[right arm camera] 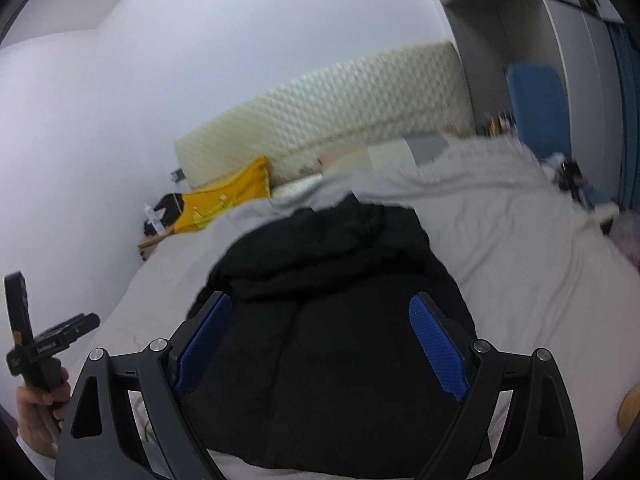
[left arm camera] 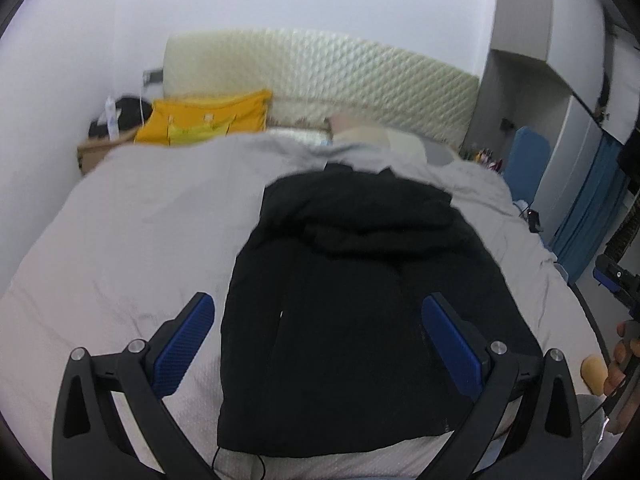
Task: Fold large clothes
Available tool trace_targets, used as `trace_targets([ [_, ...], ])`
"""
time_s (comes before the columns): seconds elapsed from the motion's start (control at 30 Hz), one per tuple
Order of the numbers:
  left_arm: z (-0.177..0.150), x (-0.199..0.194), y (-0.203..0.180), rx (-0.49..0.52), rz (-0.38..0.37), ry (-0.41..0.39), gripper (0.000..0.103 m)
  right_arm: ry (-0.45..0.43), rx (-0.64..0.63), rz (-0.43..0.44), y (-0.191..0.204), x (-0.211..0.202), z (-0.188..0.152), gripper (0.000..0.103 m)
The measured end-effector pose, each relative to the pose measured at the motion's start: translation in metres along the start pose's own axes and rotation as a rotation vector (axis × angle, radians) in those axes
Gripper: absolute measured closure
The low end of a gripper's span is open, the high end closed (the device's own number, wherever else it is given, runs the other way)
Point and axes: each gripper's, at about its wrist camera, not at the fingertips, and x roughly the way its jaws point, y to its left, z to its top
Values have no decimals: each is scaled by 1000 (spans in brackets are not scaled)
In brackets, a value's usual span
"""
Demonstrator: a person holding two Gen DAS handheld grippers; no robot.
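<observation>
Black hooded jacket [left arm camera: 352,300] [right arm camera: 336,320] lies flat on the grey bedcover [left arm camera: 120,240], sides folded inward into a narrow upright block. Hood bunched at the far end, hem nearest the cameras. Surface lightly wrinkled.

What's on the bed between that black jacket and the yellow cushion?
Only bare grey bedsheet separates the black jacket from the yellow cushion, per the left wrist view.

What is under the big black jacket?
The black jacket lies on a grey bed cover that spreads out around it. The cover directly beneath is hidden by the jacket, so anything else under it cannot be seen.
</observation>
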Motion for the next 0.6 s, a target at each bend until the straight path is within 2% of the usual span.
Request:
trace_targets([
  [0.33, -21, 63, 36, -106, 20, 164, 0, 147, 91, -55, -60, 52, -11, 13],
  [0.6, -41, 112, 81, -273, 21, 297, 0, 237, 298, -83, -131, 87, -32, 13],
])
